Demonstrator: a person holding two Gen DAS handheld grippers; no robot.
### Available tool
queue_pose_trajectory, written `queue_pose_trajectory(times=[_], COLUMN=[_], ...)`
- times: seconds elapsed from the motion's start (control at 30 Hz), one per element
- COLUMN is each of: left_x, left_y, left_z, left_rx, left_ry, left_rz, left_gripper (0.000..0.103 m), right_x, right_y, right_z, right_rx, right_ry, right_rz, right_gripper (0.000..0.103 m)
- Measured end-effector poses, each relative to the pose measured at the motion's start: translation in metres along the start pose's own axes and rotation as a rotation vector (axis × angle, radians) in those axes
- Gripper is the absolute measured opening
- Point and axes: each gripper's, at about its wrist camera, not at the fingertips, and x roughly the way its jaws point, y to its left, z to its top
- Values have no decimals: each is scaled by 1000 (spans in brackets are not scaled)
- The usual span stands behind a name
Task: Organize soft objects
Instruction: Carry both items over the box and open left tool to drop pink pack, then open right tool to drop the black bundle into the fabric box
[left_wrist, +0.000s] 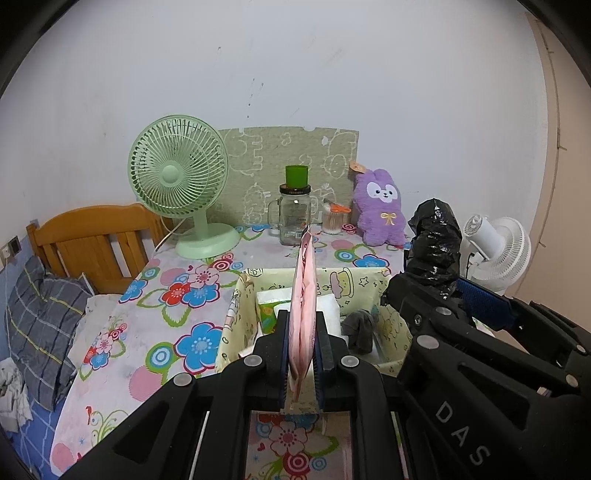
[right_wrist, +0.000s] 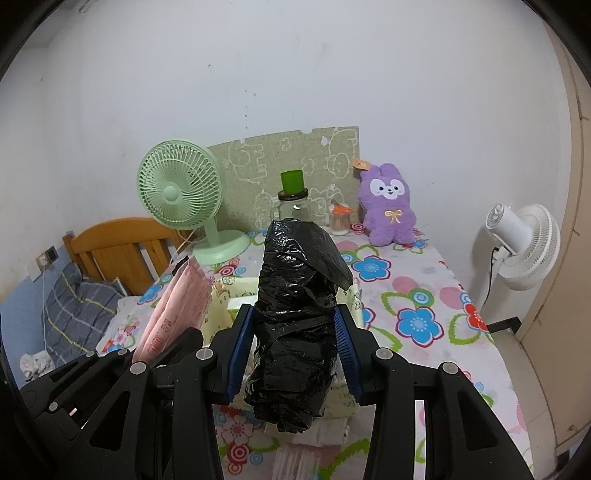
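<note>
My left gripper (left_wrist: 302, 332) is shut on a flat pink packet (left_wrist: 304, 288), held edge-on and upright above a yellow fabric storage box (left_wrist: 369, 282). The packet also shows in the right wrist view (right_wrist: 177, 310). My right gripper (right_wrist: 291, 332) is shut on a roll of black plastic bags (right_wrist: 295, 317), held upright over the same box (right_wrist: 236, 288); the roll also shows in the left wrist view (left_wrist: 436, 243). Inside the box lie a tissue pack (left_wrist: 269, 310) and a grey sock (left_wrist: 360, 328). A purple plush bunny (left_wrist: 380, 206) sits at the table's back right.
The table has a flowered cloth (left_wrist: 177, 317). At its back stand a green desk fan (left_wrist: 177, 184), a glass jar with a green cup on top (left_wrist: 293, 214) and a cotton swab tub (left_wrist: 334, 219). A bed headboard (left_wrist: 96, 240) is left, a white fan (right_wrist: 524, 247) right.
</note>
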Motion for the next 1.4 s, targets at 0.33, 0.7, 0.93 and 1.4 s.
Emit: queue_pose_trajectory(times=[0.33,0.7,0.93,1.4], left_x=[29,64,85,107], left_y=[4,8,14,17], left_z=[7,7,0,-12], left_rx=[-7,-12,-29,-25], left_ry=[29,82,130,168], left_rz=[6,13,14,6], left_gripper=[8,8,9,61], right_x=[31,70,93,124], right_y=[-4,-9,-9,-9], right_z=[6,7,2,-11], right_rx=[7,16,18,20], right_ry=[27,85,132,193], right_rz=[6,12,11,20], right_gripper=[47,47,47,49])
